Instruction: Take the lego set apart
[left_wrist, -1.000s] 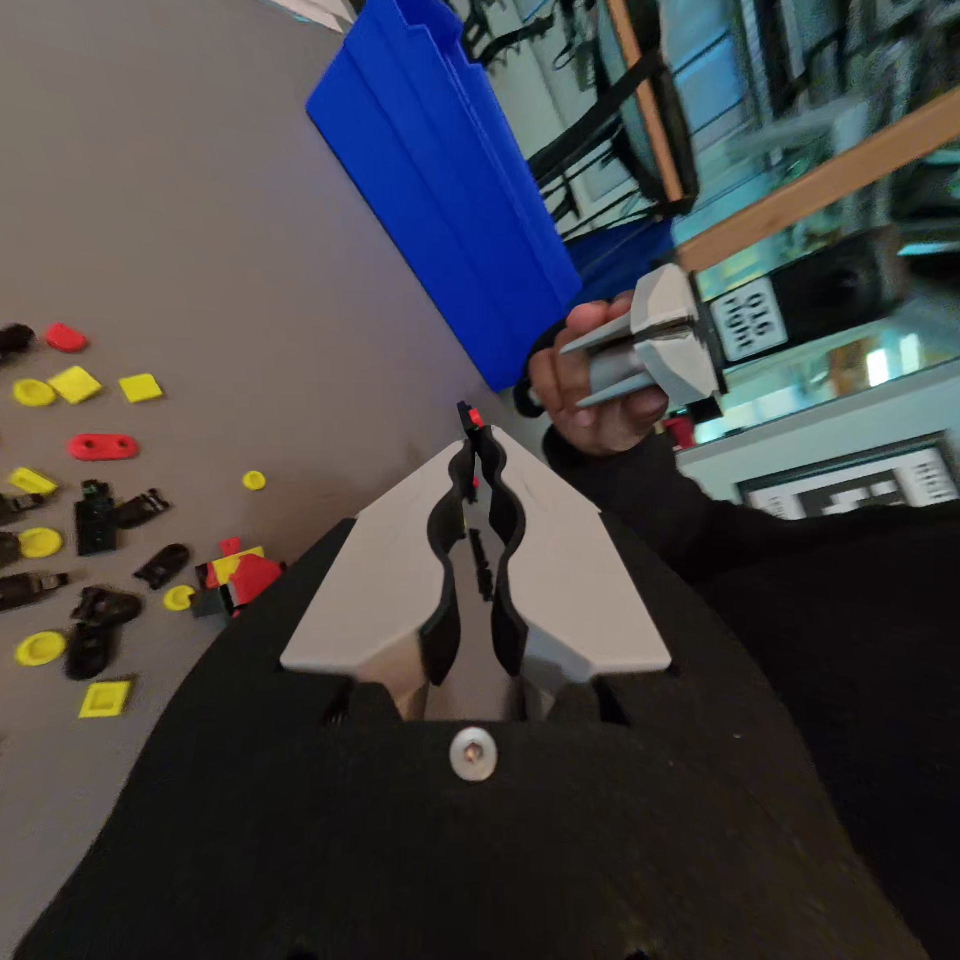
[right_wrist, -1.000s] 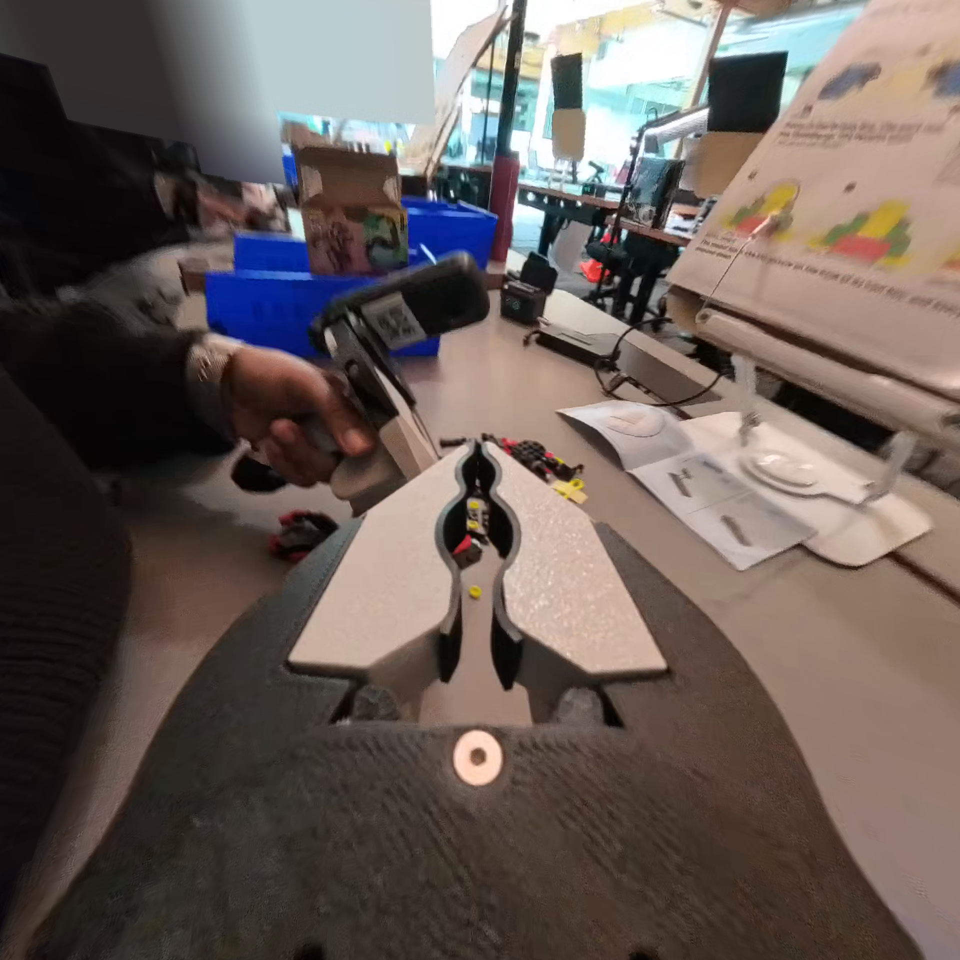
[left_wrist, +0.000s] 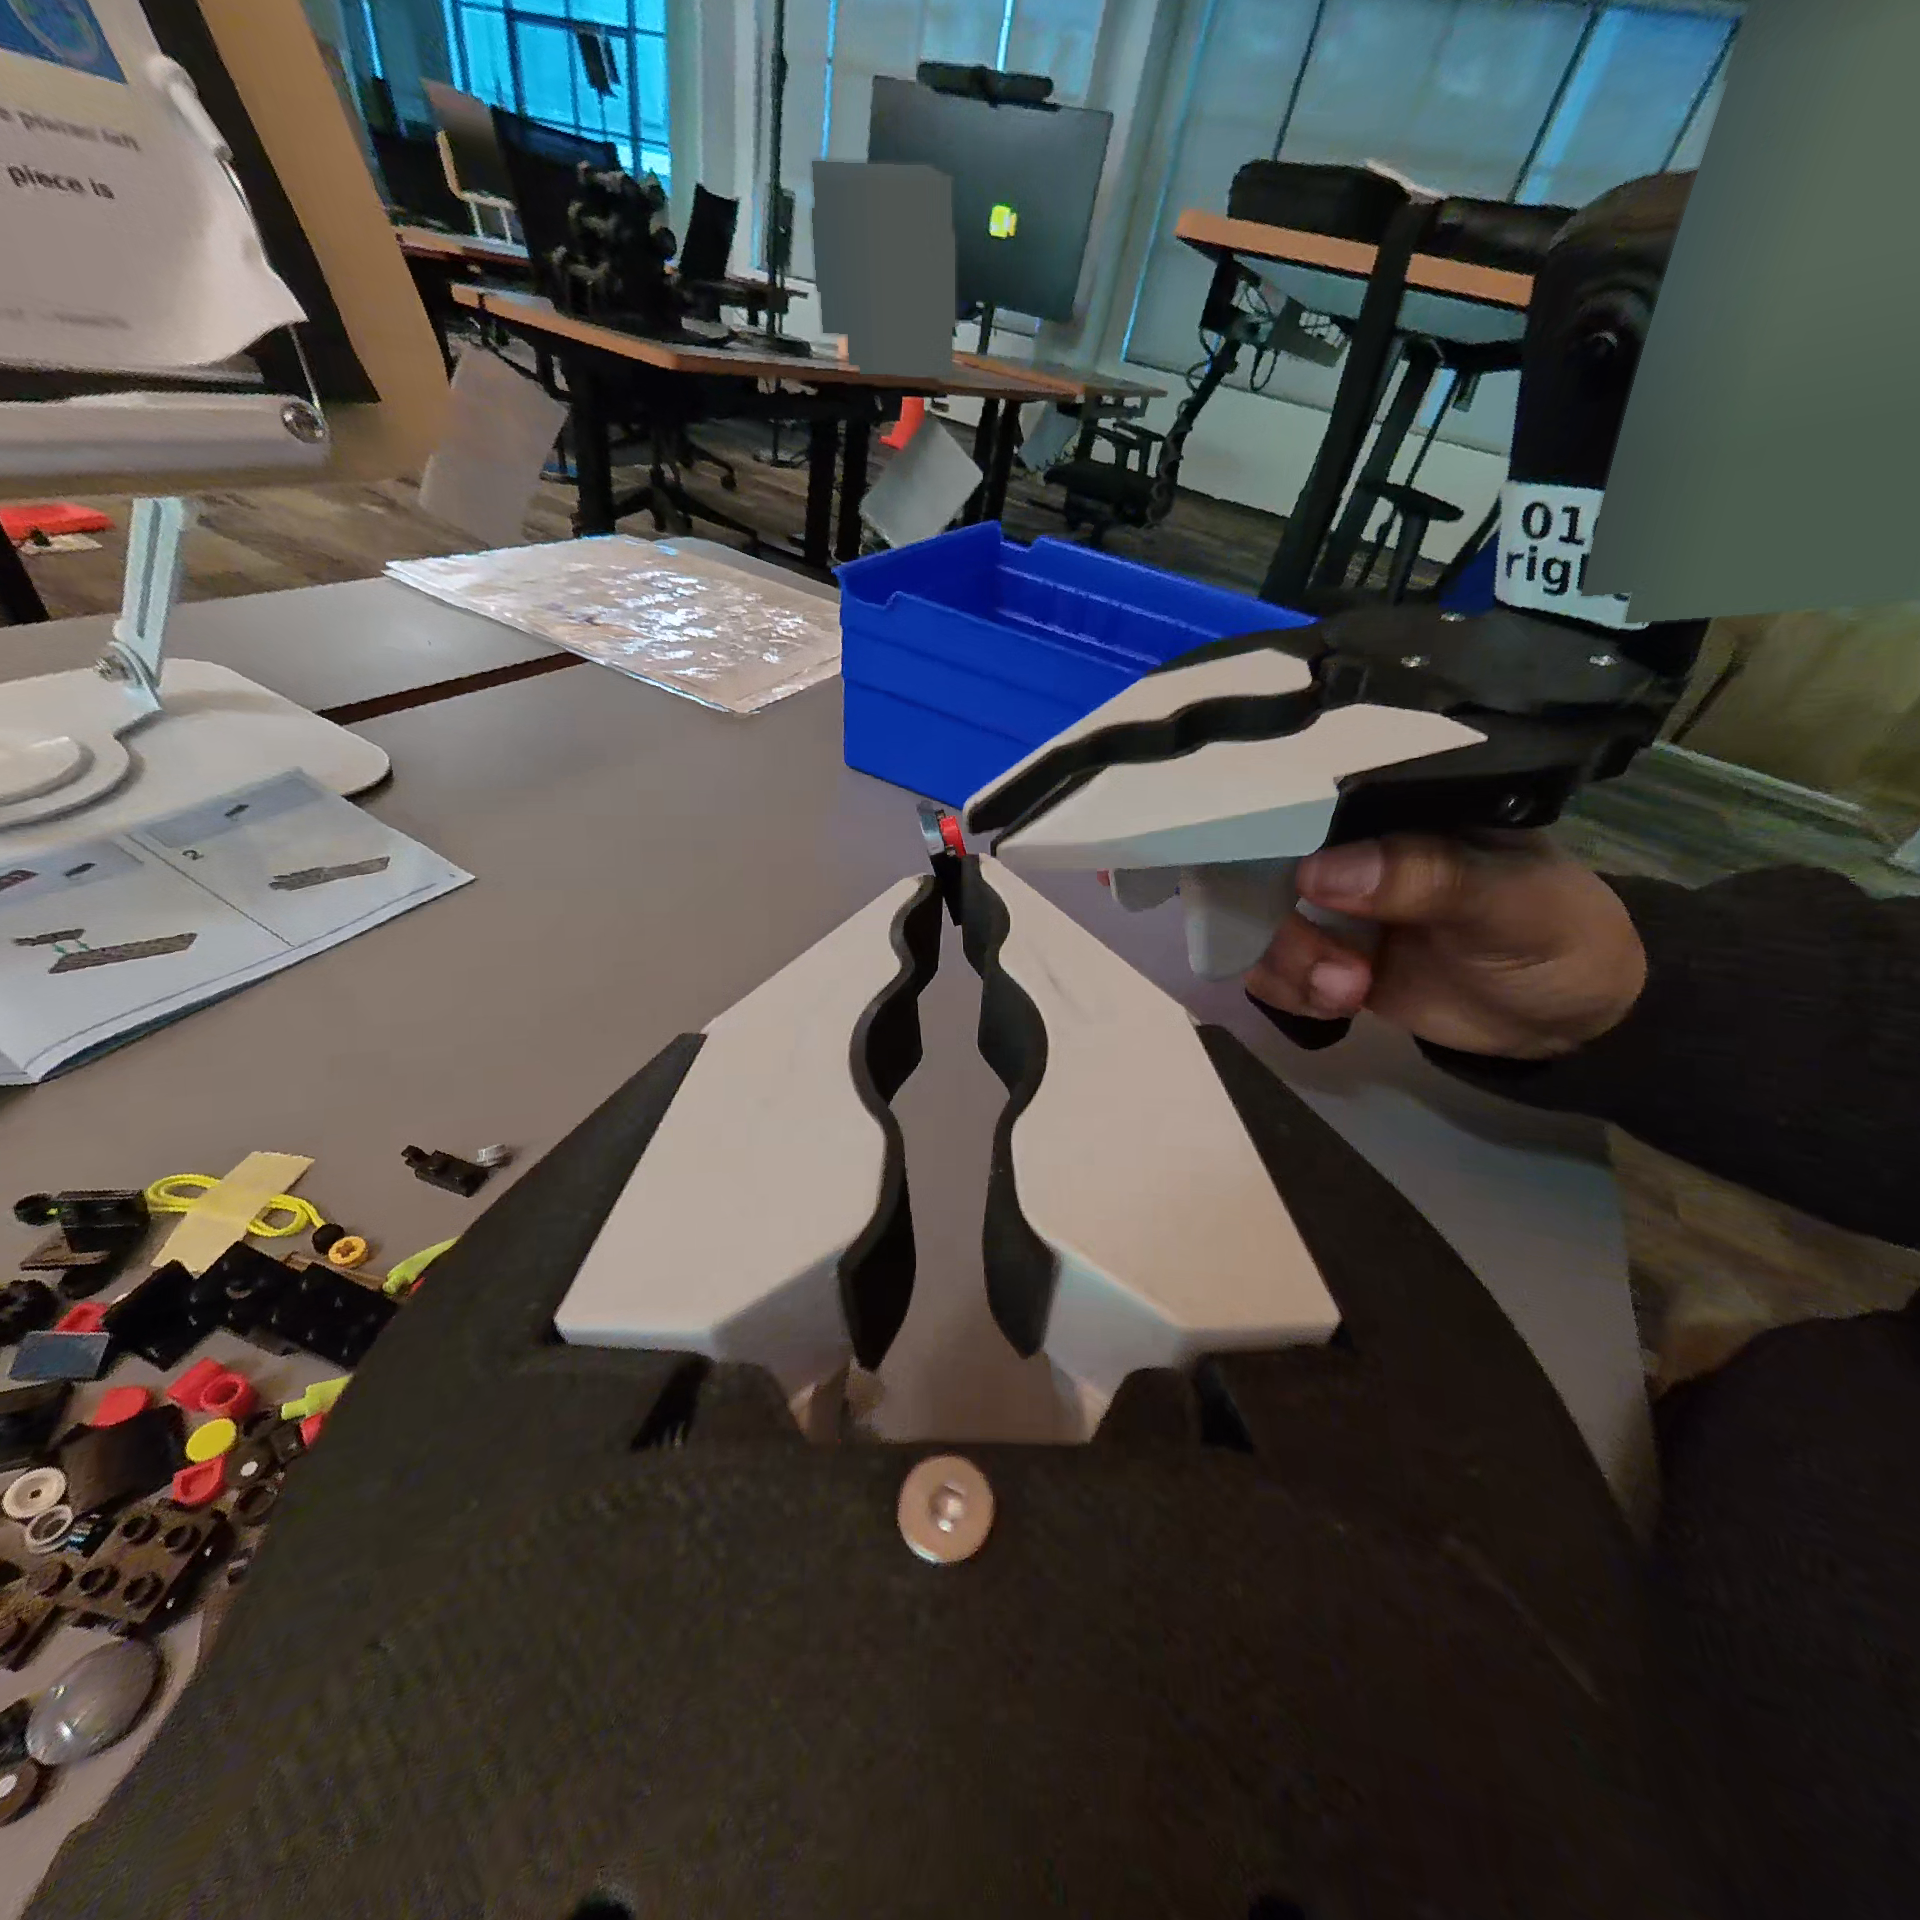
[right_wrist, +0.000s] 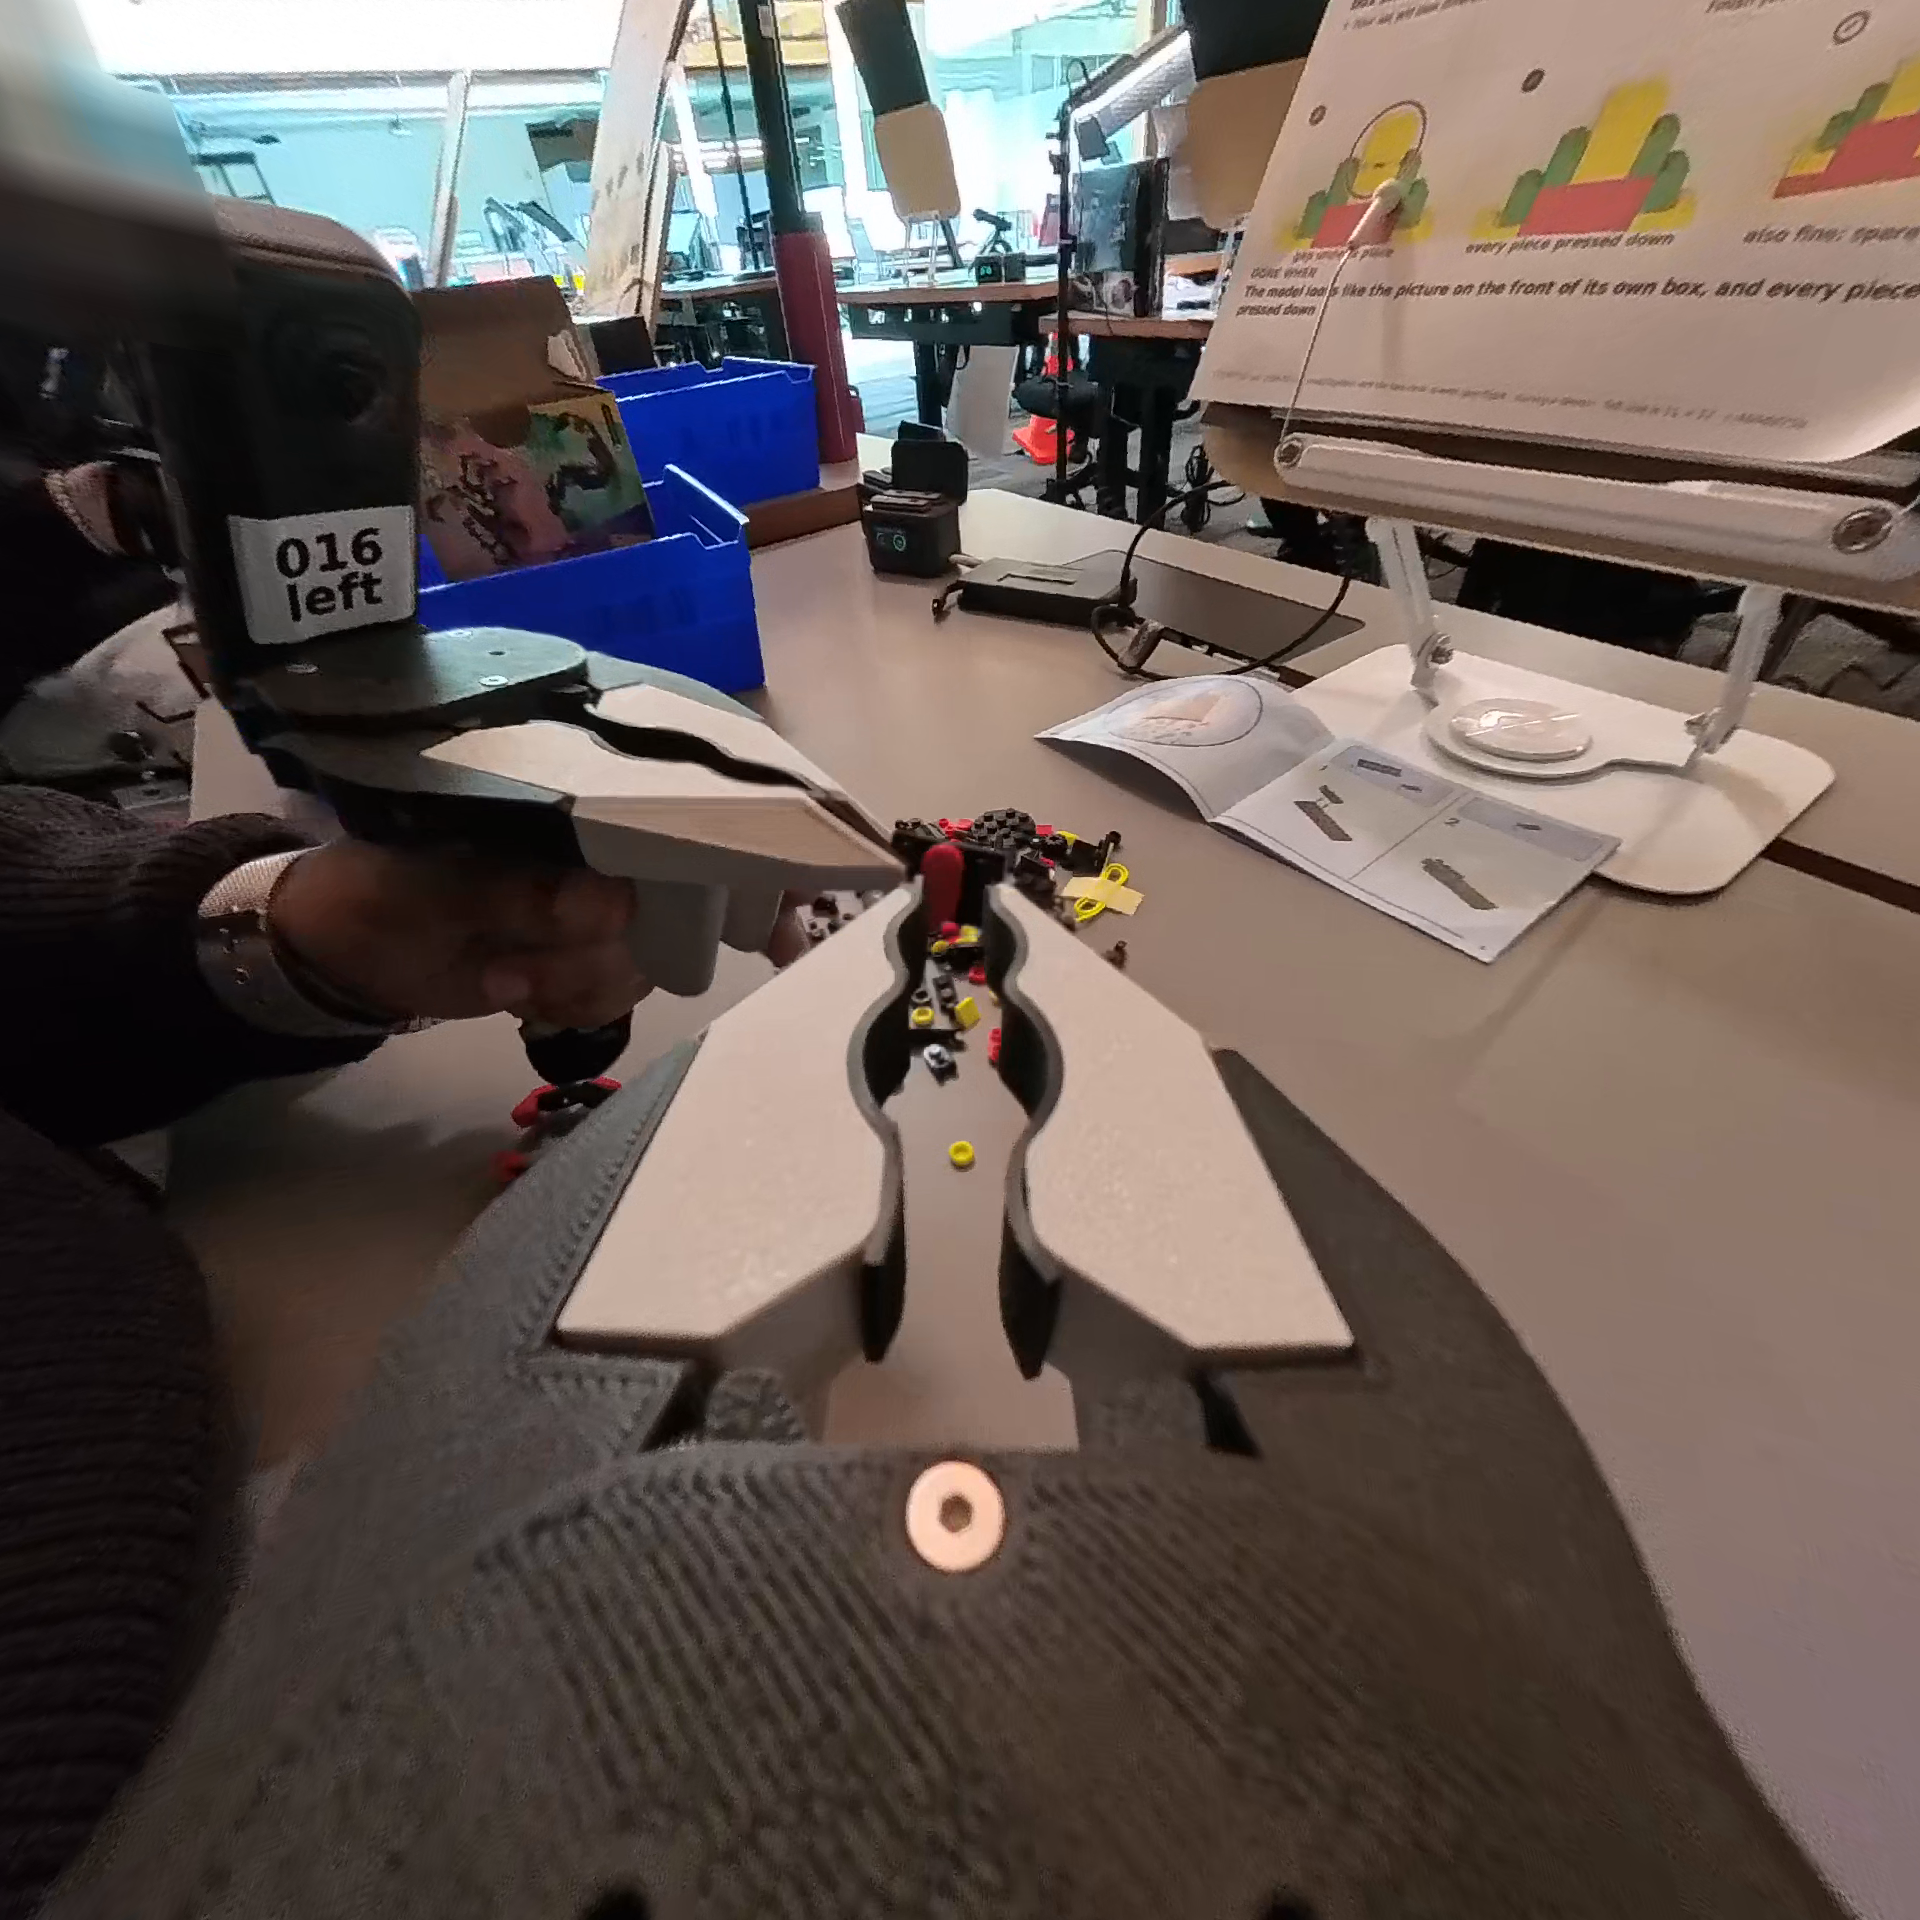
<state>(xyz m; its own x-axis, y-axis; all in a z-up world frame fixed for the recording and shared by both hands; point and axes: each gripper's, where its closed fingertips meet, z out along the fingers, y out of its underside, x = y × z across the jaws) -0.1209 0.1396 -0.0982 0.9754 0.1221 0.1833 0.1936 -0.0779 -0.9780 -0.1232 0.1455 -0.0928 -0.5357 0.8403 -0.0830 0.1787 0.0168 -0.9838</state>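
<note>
A small black and red lego piece (left_wrist: 943, 834) sits above the table at the tips of both grippers. My left gripper (left_wrist: 948, 896) is shut on its black part. My right gripper (right_wrist: 951, 896) meets it tip to tip from the right and is shut on the red part (right_wrist: 943, 878). The right gripper also shows in the left wrist view (left_wrist: 982, 823), and the left gripper in the right wrist view (right_wrist: 891, 860). Several loose black, red and yellow pieces (left_wrist: 156, 1403) lie on the grey table at the lower left. They also show beyond the fingertips in the right wrist view (right_wrist: 1003, 831).
A blue bin (left_wrist: 1039, 665) stands behind the grippers; another blue bin (right_wrist: 623, 613) holds a cardboard box. An open instruction booklet (right_wrist: 1351, 810) lies beside a white document stand (right_wrist: 1558, 748). A clear plastic sheet (left_wrist: 644, 613) lies at the far table edge. A hand (left_wrist: 1455, 945) holds the right gripper. Only a small space, under 4 cm, lies between the two pairs of fingers.
The left gripper has swung up from facing the table to level. The two grippers, apart before, have come together tip to tip, and the right one has closed on the piece's red part.
</note>
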